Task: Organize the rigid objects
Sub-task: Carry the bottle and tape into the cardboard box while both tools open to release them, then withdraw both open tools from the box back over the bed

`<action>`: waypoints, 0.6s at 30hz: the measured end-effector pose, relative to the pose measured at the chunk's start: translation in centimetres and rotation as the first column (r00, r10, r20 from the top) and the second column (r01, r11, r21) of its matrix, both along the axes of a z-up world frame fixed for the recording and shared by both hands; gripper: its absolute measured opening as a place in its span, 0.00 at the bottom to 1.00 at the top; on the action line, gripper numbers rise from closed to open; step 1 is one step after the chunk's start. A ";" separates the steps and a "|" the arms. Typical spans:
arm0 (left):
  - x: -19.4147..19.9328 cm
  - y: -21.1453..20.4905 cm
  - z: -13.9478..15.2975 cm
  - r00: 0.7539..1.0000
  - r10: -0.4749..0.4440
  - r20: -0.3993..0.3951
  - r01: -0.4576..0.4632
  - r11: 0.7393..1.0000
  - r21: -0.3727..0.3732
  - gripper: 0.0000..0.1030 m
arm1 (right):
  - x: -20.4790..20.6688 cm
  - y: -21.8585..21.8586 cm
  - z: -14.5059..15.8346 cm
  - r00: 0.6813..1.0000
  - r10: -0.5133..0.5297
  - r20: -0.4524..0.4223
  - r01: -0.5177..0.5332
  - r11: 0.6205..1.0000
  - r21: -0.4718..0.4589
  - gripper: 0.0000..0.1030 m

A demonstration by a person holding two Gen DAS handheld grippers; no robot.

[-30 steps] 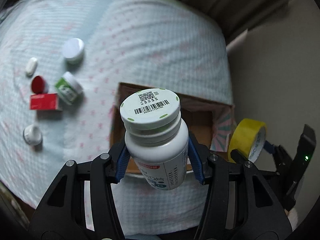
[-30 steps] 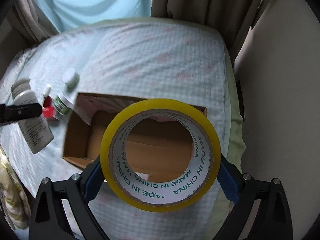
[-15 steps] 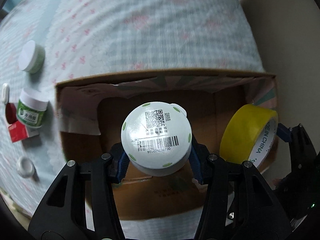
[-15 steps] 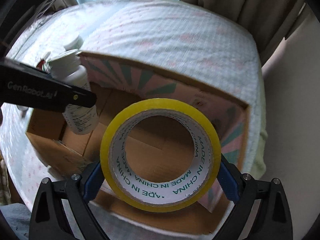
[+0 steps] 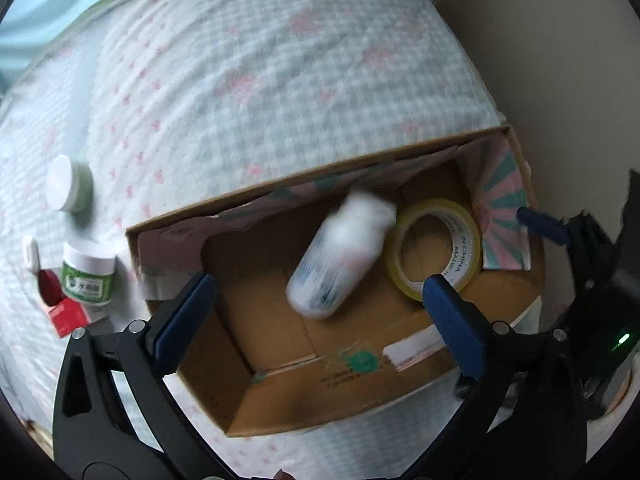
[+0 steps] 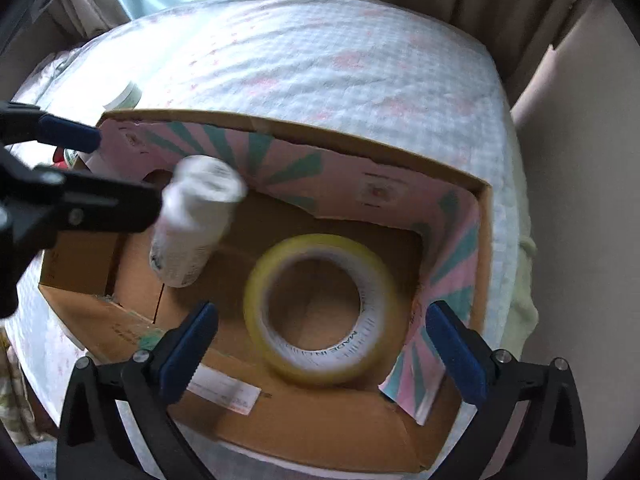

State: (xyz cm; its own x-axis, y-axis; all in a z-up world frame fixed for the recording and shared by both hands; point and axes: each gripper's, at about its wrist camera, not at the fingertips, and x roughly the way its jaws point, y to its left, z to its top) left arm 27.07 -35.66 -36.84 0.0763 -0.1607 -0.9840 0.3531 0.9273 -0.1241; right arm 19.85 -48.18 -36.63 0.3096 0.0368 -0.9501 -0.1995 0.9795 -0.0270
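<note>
Both sets of jaws spread wide and empty above the box [image 5: 280, 396]. Left gripper [image 5: 316, 312] over the box's near wall, blue pads [image 5: 180, 316] far apart with nothing between them. Right gripper [image 6: 322, 336] likewise released, its pads [image 6: 456, 352] flanking empty air over the box's near right corner. Inside the box: white bottle [image 5: 340, 256], motion-blurred and tilted, cap toward the far wall, somewhere left of centre; cannot tell whether touching the box floor. Just beside it, to its right within the box, yellow tape [image 5: 434, 248], also blurred in the right wrist view [image 6: 320, 316], hole facing up, near the pink-and-teal flap [image 5: 504, 216] on the box's right wall. Bottle and tape close together, apparently touching in the left wrist view. Box itself on a bed [image 5: 260, 80] covered in a pale checked sheet with pink marks. Outside the box, off its left wall: green-labelled jar [image 5: 88, 276] right against that wall, a red box [image 5: 66, 316] just beside the jar, a red cap [image 5: 50, 286] touching the jar's far side, a small white piece [image 5: 30, 250] next to that, and a white-lidded tub [image 5: 68, 189] farther from the box, well apart from the jar.
</note>
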 end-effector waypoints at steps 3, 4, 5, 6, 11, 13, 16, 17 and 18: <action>-0.7 1.3 0.2 1.000 0.026 -0.006 -0.026 1.000 0.003 1.00 | -0.3 -0.1 0.5 1.000 -0.022 0.001 0.022 1.000 -0.013 1.00; -0.9 1.6 0.6 0.999 0.034 -0.006 -0.034 0.999 0.006 1.00 | -0.5 0.0 0.7 1.000 -0.024 0.004 0.024 1.000 -0.019 1.00; -1.1 2.0 0.7 0.999 0.045 -0.007 -0.045 0.999 0.007 1.00 | -0.6 0.0 0.9 1.000 -0.024 0.002 0.024 0.999 -0.024 1.00; -1.3 2.5 1.0 0.998 0.058 -0.006 -0.058 0.998 0.006 1.00 | -0.7 0.1 1.1 1.000 -0.025 -0.001 0.025 0.999 -0.030 1.00; -2.3 4.0 2.5 0.996 0.091 0.015 -0.091 0.996 0.008 1.00 | -1.2 0.2 2.9 0.999 -0.041 -0.002 0.041 0.999 -0.036 1.00; -2.7 4.4 3.4 0.995 0.095 0.032 -0.095 0.995 0.000 1.00 | -1.3 -0.1 3.6 0.998 -0.057 0.011 0.057 0.998 -0.027 1.00; -3.5 5.0 5.0 0.993 0.103 0.063 -0.103 0.995 -0.007 1.00 | -1.8 0.1 5.0 0.997 -0.070 0.030 0.071 0.997 -0.033 1.00; -3.6 5.2 5.4 0.992 0.107 0.070 -0.106 0.994 -0.011 1.00 | -2.0 0.3 5.4 0.997 -0.069 0.035 0.070 0.997 -0.033 1.00; -4.0 5.6 6.1 0.990 0.115 0.083 -0.114 0.993 -0.016 1.00 | -2.1 0.4 5.7 0.997 -0.067 0.037 0.068 0.997 -0.029 1.00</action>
